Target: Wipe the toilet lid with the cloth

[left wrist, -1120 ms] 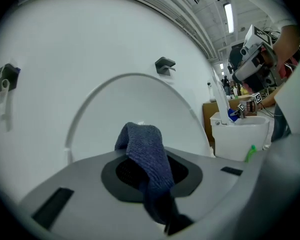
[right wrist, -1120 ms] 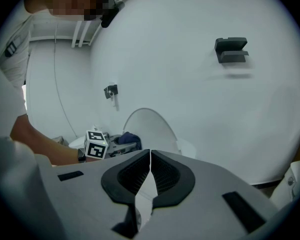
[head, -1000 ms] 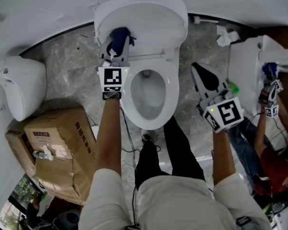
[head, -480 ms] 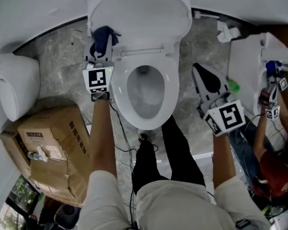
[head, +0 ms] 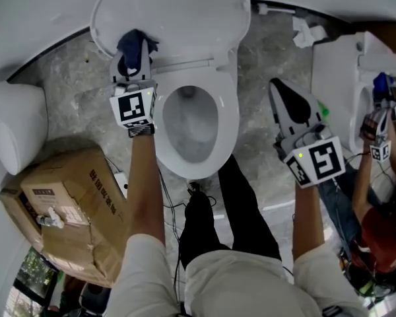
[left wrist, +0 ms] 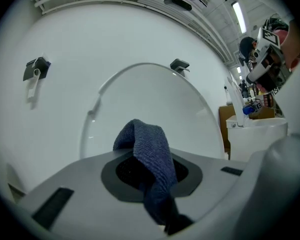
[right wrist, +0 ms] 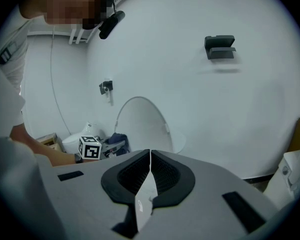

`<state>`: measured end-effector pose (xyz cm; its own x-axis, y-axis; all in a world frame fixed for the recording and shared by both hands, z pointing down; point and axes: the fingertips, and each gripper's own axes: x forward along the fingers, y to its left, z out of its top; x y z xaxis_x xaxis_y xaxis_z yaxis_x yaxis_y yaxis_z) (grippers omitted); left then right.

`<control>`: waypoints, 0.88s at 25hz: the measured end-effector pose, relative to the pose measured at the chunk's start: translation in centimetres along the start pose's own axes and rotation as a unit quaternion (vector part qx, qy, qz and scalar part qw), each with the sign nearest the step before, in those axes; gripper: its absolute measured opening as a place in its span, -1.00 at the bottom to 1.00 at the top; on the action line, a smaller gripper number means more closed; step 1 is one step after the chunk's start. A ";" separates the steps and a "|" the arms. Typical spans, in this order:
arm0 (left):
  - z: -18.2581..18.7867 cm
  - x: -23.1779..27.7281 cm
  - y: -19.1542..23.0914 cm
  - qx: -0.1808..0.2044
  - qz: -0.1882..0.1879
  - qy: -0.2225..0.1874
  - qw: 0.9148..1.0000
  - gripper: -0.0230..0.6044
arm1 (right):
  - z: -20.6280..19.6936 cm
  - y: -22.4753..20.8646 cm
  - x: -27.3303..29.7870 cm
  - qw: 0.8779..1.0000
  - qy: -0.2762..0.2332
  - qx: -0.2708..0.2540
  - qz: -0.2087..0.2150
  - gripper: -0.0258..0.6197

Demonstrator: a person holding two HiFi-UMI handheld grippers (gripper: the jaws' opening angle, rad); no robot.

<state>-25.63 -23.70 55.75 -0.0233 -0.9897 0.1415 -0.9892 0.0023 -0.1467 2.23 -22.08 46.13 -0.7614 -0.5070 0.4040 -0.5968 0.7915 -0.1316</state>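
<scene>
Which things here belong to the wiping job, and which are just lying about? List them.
Job: cloth; lid; left gripper, shut on the cloth.
Lying about: cardboard box; crumpled paper; right gripper, shut and empty.

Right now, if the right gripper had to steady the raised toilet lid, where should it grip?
Probably the thin right rim of the toilet lid, from the right, jaws straddling the edge: its broad face offers no hold, and the left gripper, shut on the cloth, occupies the left side. The right gripper is shut; open it first.
</scene>
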 end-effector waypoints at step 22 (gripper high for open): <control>0.9 6.5 -19.6 0.047 -0.207 -0.015 0.977 -0.71 | -2.1 -3.2 -2.2 0.999 0.009 0.015 -0.032 -0.83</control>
<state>-6.26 -30.34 58.67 0.3818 -0.9066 0.1796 -0.8951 -0.4111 -0.1725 6.34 -22.74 47.53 -0.7168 -0.5495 0.4293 -0.6518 0.7467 -0.1325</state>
